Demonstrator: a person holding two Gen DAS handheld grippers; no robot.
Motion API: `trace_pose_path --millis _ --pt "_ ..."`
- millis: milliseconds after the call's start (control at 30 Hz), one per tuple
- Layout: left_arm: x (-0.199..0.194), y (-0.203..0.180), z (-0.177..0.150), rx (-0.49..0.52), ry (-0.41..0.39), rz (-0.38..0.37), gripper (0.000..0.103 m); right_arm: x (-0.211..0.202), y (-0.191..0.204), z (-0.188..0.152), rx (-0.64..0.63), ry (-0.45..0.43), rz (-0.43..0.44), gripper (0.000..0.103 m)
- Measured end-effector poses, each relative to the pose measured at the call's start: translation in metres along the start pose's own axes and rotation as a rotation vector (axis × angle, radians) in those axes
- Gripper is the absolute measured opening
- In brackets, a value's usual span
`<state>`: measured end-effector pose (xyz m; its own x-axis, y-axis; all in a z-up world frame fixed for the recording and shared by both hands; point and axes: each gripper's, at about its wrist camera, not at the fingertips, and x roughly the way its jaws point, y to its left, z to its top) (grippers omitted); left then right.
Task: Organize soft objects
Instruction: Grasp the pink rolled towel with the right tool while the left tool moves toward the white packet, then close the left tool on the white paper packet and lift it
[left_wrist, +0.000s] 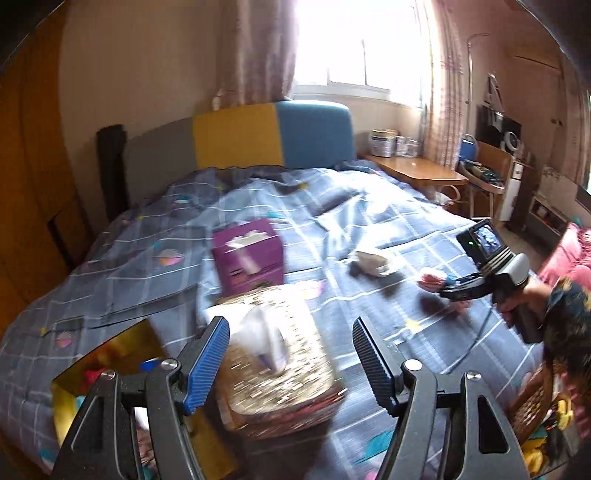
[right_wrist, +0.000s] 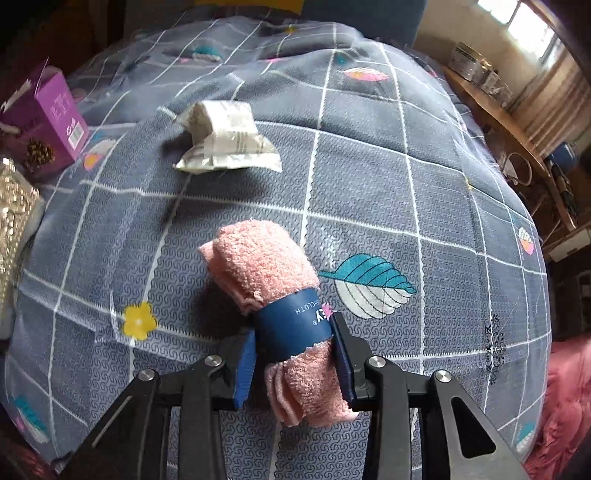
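Note:
A rolled pink washcloth (right_wrist: 258, 258) with a dark blue paper band lies on the grey checked quilt (right_wrist: 388, 192). My right gripper (right_wrist: 293, 354) is shut on it, its blue pads pressing the roll at the band. The left wrist view shows that right gripper (left_wrist: 454, 288) at the right, in a person's hand, with the pink washcloth (left_wrist: 432, 277) at its tip. My left gripper (left_wrist: 290, 325) hangs open over a gold sequined tissue box (left_wrist: 288, 380) with a white tissue sticking up; nothing is between its fingers. A crumpled white packet (right_wrist: 227, 138) lies farther up the bed.
A purple carton (left_wrist: 247, 254) stands behind the gold box. A yellow open box (left_wrist: 107, 354) with colourful items sits at the lower left. A woven basket (left_wrist: 532, 402) is at the lower right. Beyond the bed are a headboard (left_wrist: 236, 140) and a wooden desk (left_wrist: 417, 170).

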<state>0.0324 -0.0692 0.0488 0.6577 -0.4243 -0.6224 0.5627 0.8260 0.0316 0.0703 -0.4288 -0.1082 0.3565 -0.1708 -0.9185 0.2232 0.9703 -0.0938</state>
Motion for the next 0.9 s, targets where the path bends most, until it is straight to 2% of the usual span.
trace_pose_path --millis 67,167,333,600,900 --pt "0.012 -0.013 0.011 0.001 0.022 -0.045 0.07 -0.002 -0.009 0.001 0.066 -0.029 0.005 0.038" --pt "0.039 -0.038 0.029 -0.023 0.078 -0.121 0.07 0.006 -0.017 -0.001 0.122 -0.008 0.002 0.039" --pt "0.096 -0.072 0.051 -0.084 0.192 -0.207 0.07 0.014 -0.013 -0.002 0.122 0.018 -0.007 0.039" --pt "0.205 -0.108 0.07 -0.192 0.382 -0.235 0.07 0.014 -0.006 -0.003 0.101 0.038 -0.018 0.04" --pt "0.303 -0.125 0.089 -0.254 0.502 -0.216 0.07 0.011 -0.006 -0.006 0.092 0.045 -0.008 0.04"
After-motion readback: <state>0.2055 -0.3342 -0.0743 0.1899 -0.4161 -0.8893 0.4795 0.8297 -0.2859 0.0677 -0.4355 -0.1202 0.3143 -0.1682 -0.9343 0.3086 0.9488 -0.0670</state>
